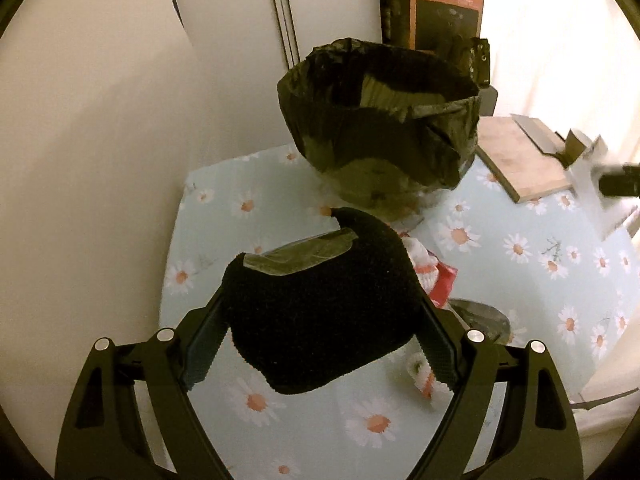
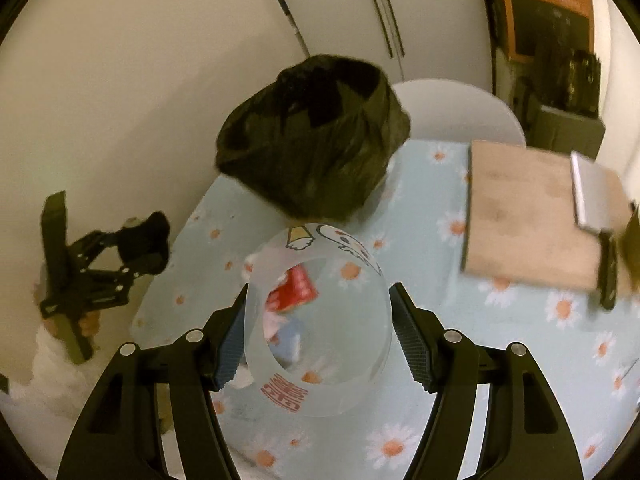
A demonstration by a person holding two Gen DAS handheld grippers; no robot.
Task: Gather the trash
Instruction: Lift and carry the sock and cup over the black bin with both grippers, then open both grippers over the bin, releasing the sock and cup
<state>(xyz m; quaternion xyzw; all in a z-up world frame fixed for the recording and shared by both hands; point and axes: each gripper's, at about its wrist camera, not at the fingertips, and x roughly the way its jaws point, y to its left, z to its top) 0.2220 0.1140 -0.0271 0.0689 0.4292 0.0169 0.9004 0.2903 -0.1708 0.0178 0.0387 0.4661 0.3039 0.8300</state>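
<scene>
In the left wrist view my left gripper (image 1: 320, 300) is shut on a black fuzzy pad (image 1: 320, 320) with a strip of clear tape on its top edge, held above the daisy-print table (image 1: 240, 400). Behind it stands the bin lined with a black bag (image 1: 380, 120), its mouth wide. My right gripper (image 2: 318, 292) is shut on a translucent plastic cup (image 2: 320, 360) with a cartoon print and red characters, lying on its side between the pads. The bin bag (image 2: 316, 136) sits just beyond the cup. At the left edge of the right wrist view the left gripper (image 2: 136, 248) shows with the black pad.
Red and white wrappers (image 1: 436, 276) lie on the table beside a dark round object (image 1: 480, 316). A wooden cutting board (image 2: 528, 208) with a metal piece (image 2: 592, 192) lies at the right. A white chair back (image 2: 452, 112) and an orange box (image 1: 444, 4) stand behind.
</scene>
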